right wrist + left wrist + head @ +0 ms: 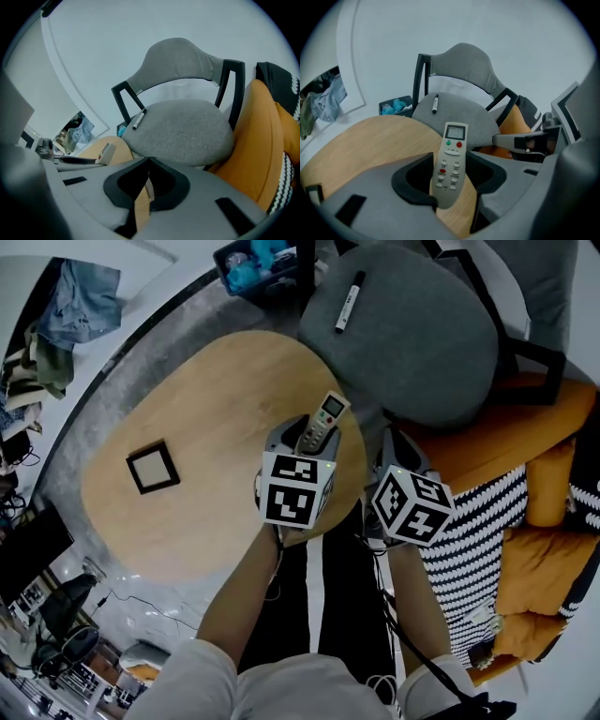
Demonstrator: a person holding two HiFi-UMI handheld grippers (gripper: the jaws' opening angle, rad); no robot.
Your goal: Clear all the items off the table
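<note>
While the left gripper carries: its jaws are clamped on the white remote, centre frame, near the table's right edge.
Right gripper: jaws together, empty.
Table: only a black square frame lies on it, centre left.
Progress: probably near the end; the marker lies on the grey chair, upper right.
Room: bare wood around the frame; the chair and orange cushion crowd the right.

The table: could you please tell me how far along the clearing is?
Seemingly done: a marker lies on the grey chair. In hand: the left tongs grip the remote control; the right tongs are shut and empty. Left: the black square frame on the table.
</note>
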